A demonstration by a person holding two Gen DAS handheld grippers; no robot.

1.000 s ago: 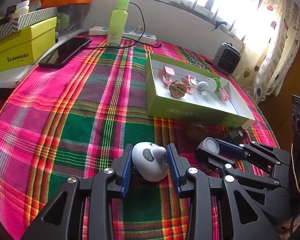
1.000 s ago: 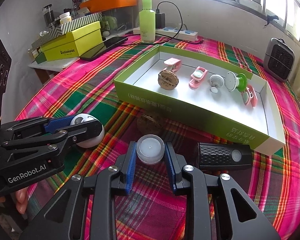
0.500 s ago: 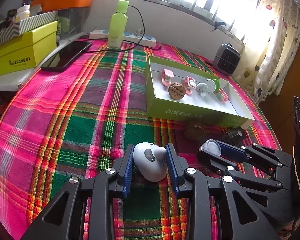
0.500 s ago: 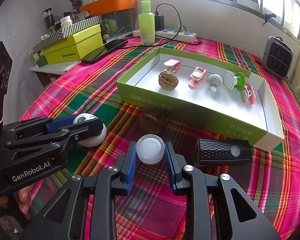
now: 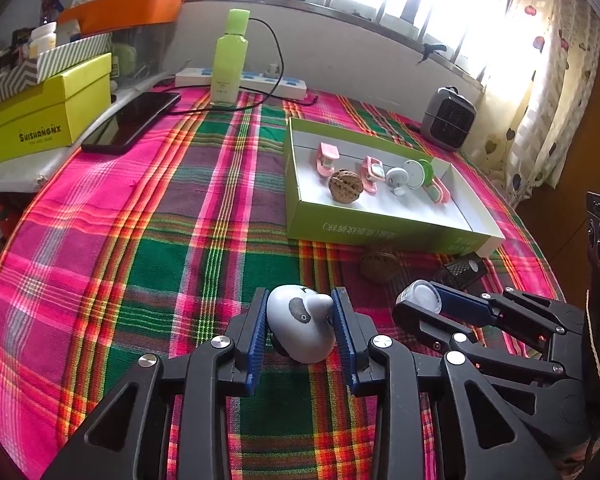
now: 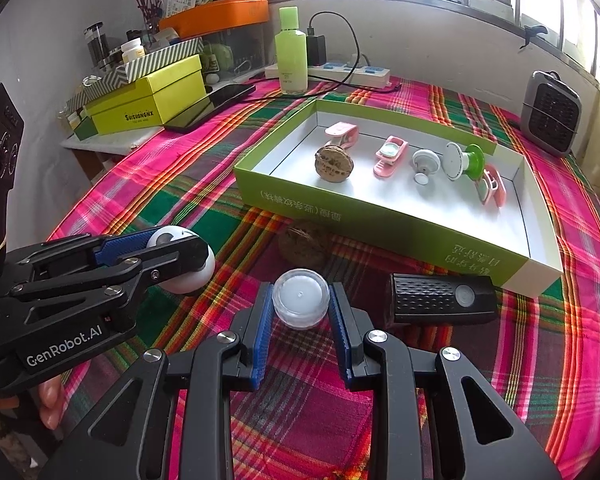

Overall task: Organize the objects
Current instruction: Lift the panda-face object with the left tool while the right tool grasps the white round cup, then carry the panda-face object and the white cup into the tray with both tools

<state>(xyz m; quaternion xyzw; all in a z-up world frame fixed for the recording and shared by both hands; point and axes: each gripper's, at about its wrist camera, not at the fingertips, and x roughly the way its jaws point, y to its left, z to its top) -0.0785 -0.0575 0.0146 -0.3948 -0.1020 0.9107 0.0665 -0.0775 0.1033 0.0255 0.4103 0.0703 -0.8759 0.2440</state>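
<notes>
Panda toy [image 5: 300, 326] clamped in left tool [image 5: 300, 336]; clear round jar [image 6: 300, 298] clamped in right tool [image 6: 300, 320]. Walnut [image 6: 305, 243], black device [image 6: 440, 299] loose beside green box [image 6: 380, 222] on tabletop [image 5: 140, 240].

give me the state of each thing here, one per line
left gripper: shut on the panda toy
right gripper: shut on the small clear jar
green box: open, holding clips and a walnut
loose walnut: on the cloth, outside the box
black device: lying on its side

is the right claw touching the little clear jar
Touching: the right wrist view shows both blue pads of the right claw pressed against the sides of the clear jar.
</notes>
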